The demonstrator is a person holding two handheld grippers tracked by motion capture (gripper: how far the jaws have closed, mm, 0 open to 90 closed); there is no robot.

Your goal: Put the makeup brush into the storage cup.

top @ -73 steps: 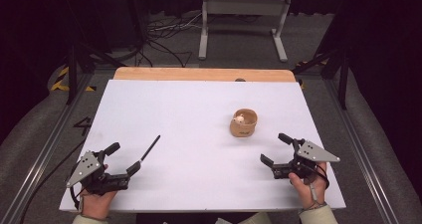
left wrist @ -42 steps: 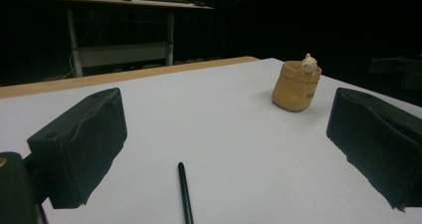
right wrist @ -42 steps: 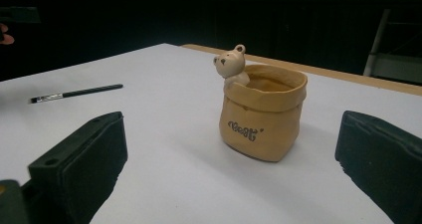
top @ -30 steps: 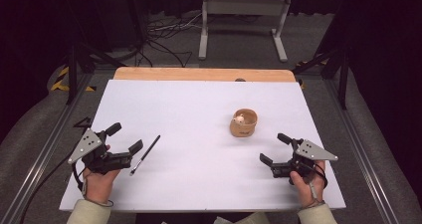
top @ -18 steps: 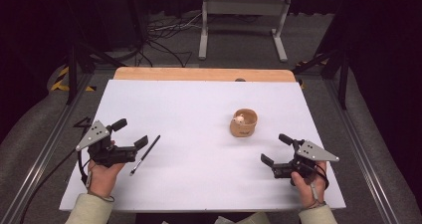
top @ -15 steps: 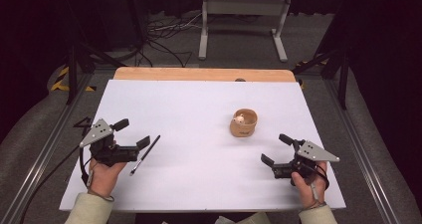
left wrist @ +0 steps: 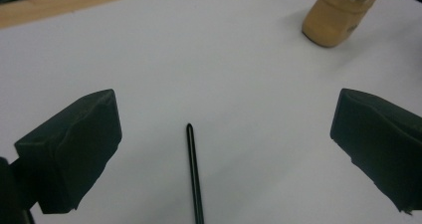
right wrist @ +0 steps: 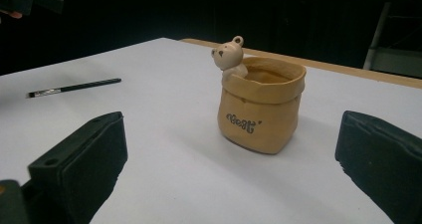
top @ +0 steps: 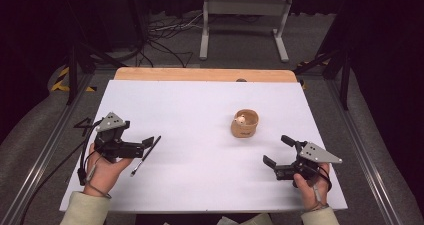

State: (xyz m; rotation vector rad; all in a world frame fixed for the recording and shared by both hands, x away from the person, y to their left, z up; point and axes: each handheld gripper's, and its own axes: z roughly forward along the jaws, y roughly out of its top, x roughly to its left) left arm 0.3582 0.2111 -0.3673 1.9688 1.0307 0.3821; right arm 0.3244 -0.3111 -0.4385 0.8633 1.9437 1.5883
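Note:
A thin black pencil (top: 146,155) lies on the white table (top: 200,105) at the front left. My left gripper (top: 137,134) hovers open just left of it, jaws wide. In the left gripper view the pencil (left wrist: 194,174) runs up from the bottom edge, centred in that gripper's (left wrist: 226,134) gap, touching neither jaw. A tan bag-shaped cup (top: 245,124) with a small bear figure (right wrist: 229,52) at its rim stands right of centre. My right gripper (top: 277,151) is open at the front right. In the right gripper view it (right wrist: 236,159) faces the cup (right wrist: 261,104), a short way off.
A bare wooden strip (top: 200,74) runs along the table's far edge. Beyond it a metal stand (top: 245,15) and cables lie on the floor. Metal rails flank the table. White surface stretches between pencil and cup.
My left gripper has moved away from the front edge and rightward until its open jaws came up to the pencil. The pencil, the cup and my right gripper have stayed put.

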